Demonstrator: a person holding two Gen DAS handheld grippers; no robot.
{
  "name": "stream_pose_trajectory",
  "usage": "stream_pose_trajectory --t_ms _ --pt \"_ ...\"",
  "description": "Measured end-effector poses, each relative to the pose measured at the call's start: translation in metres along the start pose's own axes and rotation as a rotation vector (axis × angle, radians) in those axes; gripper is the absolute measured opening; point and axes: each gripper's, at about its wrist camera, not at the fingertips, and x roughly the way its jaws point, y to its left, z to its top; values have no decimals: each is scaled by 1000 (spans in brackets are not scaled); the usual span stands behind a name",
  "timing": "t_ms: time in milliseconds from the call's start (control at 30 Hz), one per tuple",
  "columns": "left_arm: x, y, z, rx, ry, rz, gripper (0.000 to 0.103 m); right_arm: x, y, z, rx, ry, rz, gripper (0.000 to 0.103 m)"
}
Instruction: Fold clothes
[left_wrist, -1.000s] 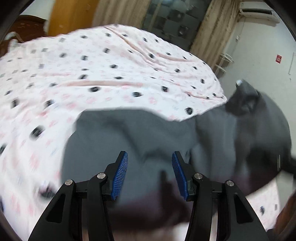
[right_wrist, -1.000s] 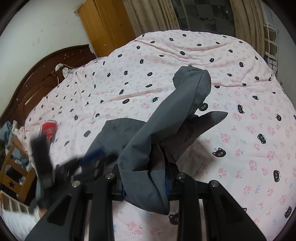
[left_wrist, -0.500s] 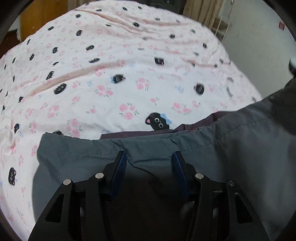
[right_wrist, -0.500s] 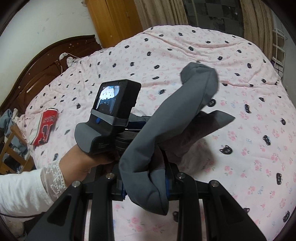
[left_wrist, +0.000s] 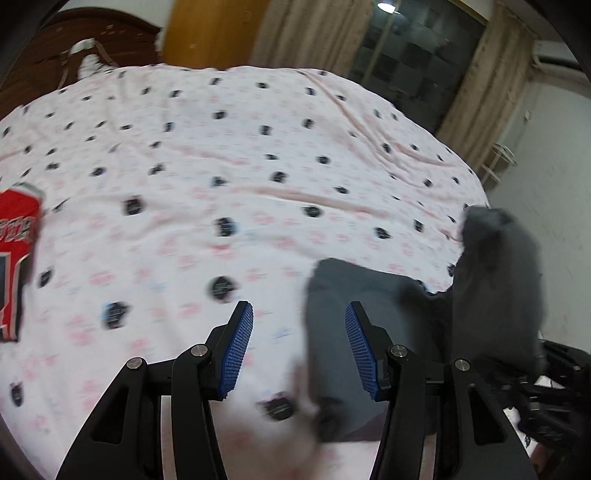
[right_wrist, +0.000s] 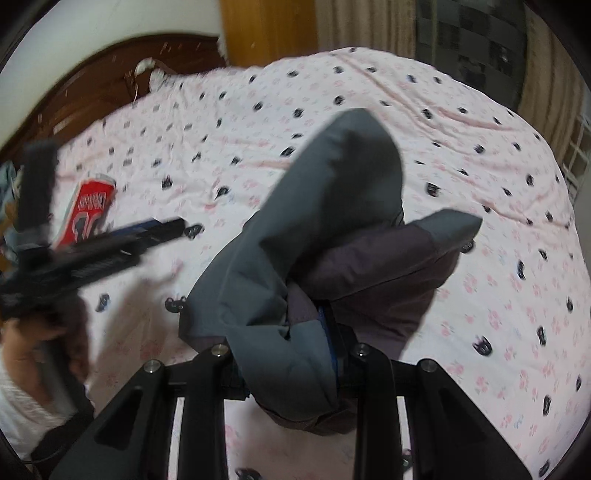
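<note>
A grey garment (right_wrist: 317, 236) with a dark purple lining hangs bunched from my right gripper (right_wrist: 291, 354), which is shut on it above the bed. In the left wrist view the same grey garment (left_wrist: 495, 280) rises at the right, with a flatter part (left_wrist: 332, 295) just behind the right finger. My left gripper (left_wrist: 299, 347) is open, its blue pads (left_wrist: 236, 347) holding nothing, above the pink sheet. From the right wrist view, the left gripper (right_wrist: 110, 251) shows blurred at the left, held by a person's hand (right_wrist: 33, 347).
The bed has a pink sheet (left_wrist: 221, 177) printed with black cats and flowers. A folded red jersey (left_wrist: 14, 251) lies at the left, also visible as the red jersey (right_wrist: 88, 210). A dark wooden headboard (right_wrist: 110, 77), wardrobe, curtains and window stand behind.
My left gripper has pulled back and lifted off the grey garment, which now lies to its right. The right gripper still holds the bunched garment, raised slightly.
</note>
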Motion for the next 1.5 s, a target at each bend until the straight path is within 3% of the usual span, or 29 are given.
stream_pose_trajectory --t_ms 100,233,333,467,567,700,833,1300,1500 --pt "-10 14 6 -14 -22 8 47 23 27 1 -56 35 -25 30" --pt "-10 7 22 52 -16 -42 47 48 54 -7 -120 66 -66 30" --pt "-8 -16 34 149 -11 -96 47 62 68 -14 -159 82 -93 33" --pt "2 -68 47 359 13 -180 48 75 83 -20 -218 81 -143 37" --pt "17 -103 55 476 67 -224 48 79 85 -22 -236 65 -149 38" --pt "47 -137 54 563 222 -333 48 78 84 -24 -259 36 -141 39" --pt "78 -141 55 565 354 -353 48 77 84 -29 -281 5 -129 42" --pt "128 -113 20 584 421 -232 52 75 99 -41 -389 -70 -145 43" --pt "136 -90 16 508 436 -271 57 56 104 -47 -428 -111 -101 45"
